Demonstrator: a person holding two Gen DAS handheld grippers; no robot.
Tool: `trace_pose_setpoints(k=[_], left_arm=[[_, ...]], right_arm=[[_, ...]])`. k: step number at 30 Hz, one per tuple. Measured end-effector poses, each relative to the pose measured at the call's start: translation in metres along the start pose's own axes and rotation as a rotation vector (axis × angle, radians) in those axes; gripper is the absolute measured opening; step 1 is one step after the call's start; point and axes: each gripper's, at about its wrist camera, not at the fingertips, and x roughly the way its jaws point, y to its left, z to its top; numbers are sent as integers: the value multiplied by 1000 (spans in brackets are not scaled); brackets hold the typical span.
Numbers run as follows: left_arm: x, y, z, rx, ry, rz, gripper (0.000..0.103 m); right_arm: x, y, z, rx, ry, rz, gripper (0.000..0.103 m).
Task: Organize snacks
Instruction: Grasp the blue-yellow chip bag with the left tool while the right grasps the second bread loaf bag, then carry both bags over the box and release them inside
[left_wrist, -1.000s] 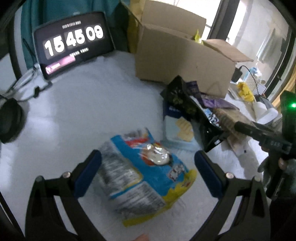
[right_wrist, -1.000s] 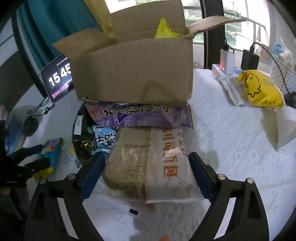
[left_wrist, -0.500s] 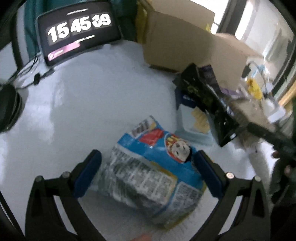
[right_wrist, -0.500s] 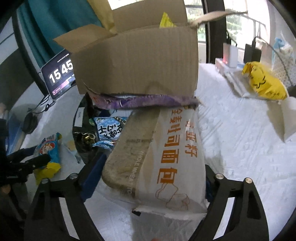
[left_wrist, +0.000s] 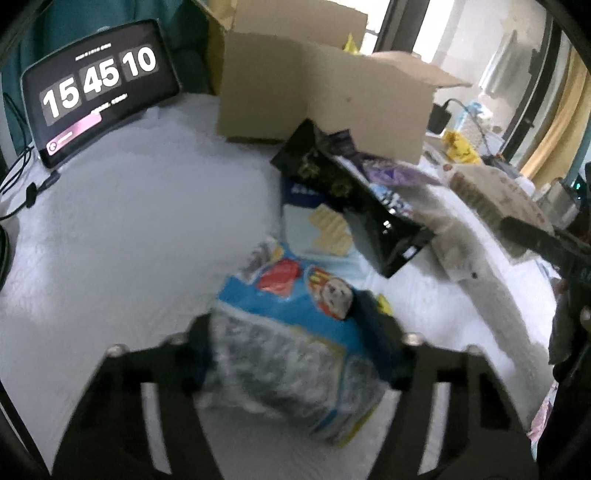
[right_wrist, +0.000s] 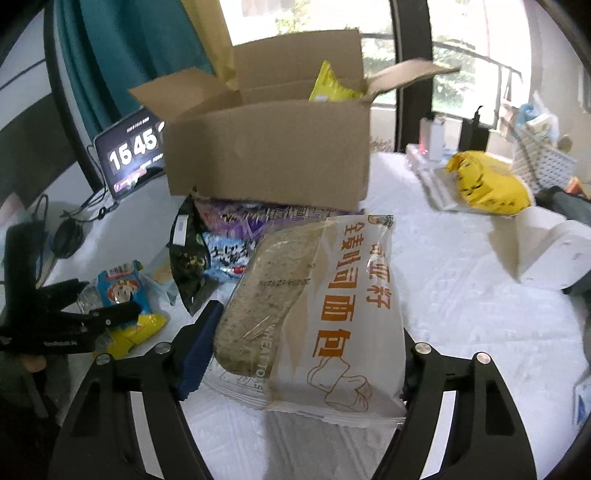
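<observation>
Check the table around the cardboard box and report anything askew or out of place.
The black snack bag lies tilted across the wafer pack and the purple bag, whose far edge is tucked under the cardboard box. A loose heap, not spilled or torn. Nothing else stands out.

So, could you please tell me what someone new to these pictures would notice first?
Probably the big wholewheat bread bag between the right tongs, whose jaws are closing on it, just in front of the open cardboard box. Next, the blue and yellow snack pack between the closing left tongs on the white tablecloth, and the clock tablet behind.
</observation>
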Motion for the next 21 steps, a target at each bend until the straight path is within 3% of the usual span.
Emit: trace_pose_setpoints(k=[6,21], left_arm=[[-13,-1,3,16,-33,-28,45],[-50,2,33,46,-137,-56,44]], right_arm=[[-22,2,8,-4,-50,-16,79],[-34,12,33,-35,-101,-25,79]])
